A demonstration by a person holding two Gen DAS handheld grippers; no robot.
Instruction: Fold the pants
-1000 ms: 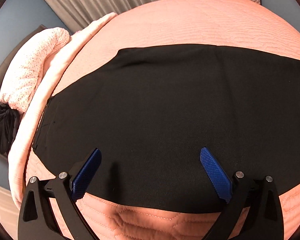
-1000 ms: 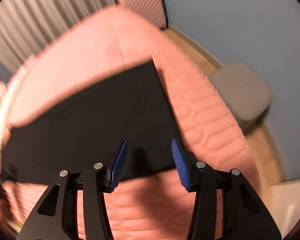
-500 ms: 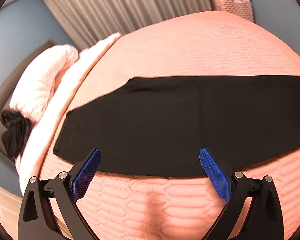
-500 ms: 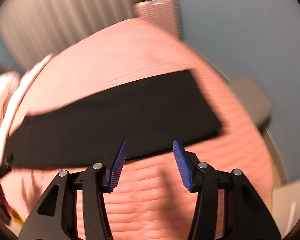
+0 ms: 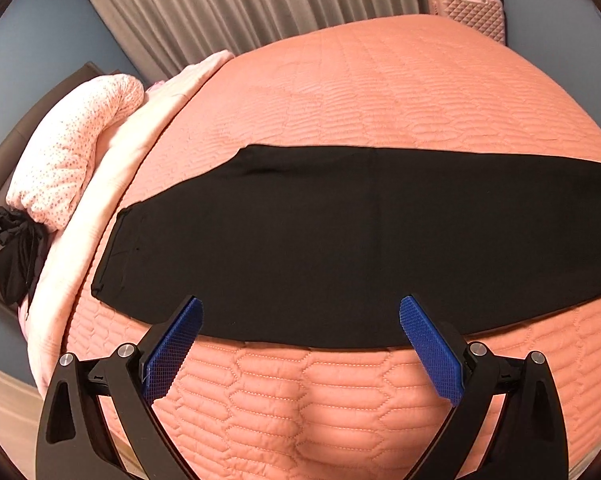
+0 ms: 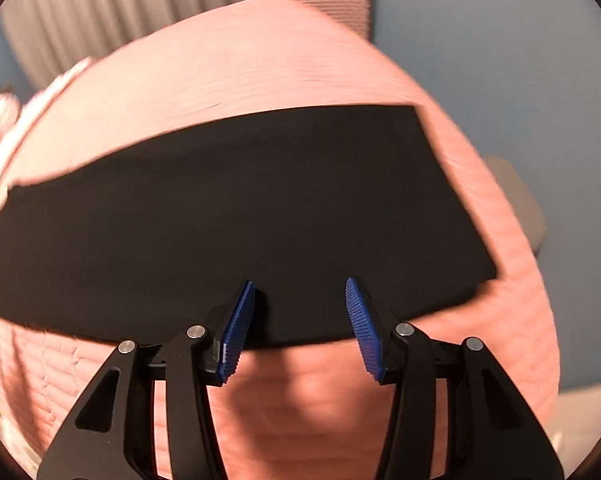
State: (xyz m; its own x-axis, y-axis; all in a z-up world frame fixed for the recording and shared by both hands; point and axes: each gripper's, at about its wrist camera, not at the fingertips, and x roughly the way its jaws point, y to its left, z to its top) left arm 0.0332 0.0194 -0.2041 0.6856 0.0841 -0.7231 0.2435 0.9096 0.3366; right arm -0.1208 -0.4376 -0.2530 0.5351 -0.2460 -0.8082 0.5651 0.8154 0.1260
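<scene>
Pants laid flat across bed. Left tool held wide open above near edge, nothing gripped. Right tool partly open, empty, over same edge.

Surface: bed under a quilted salmon-pink cover, stitched in long hexagons.
Ahead of both grippers: black pants, flat, in one long band across the cover.
Far left of the left gripper: pale pink folded blanket along the bed's edge, with a dotted pink pillow just beyond it.
</scene>
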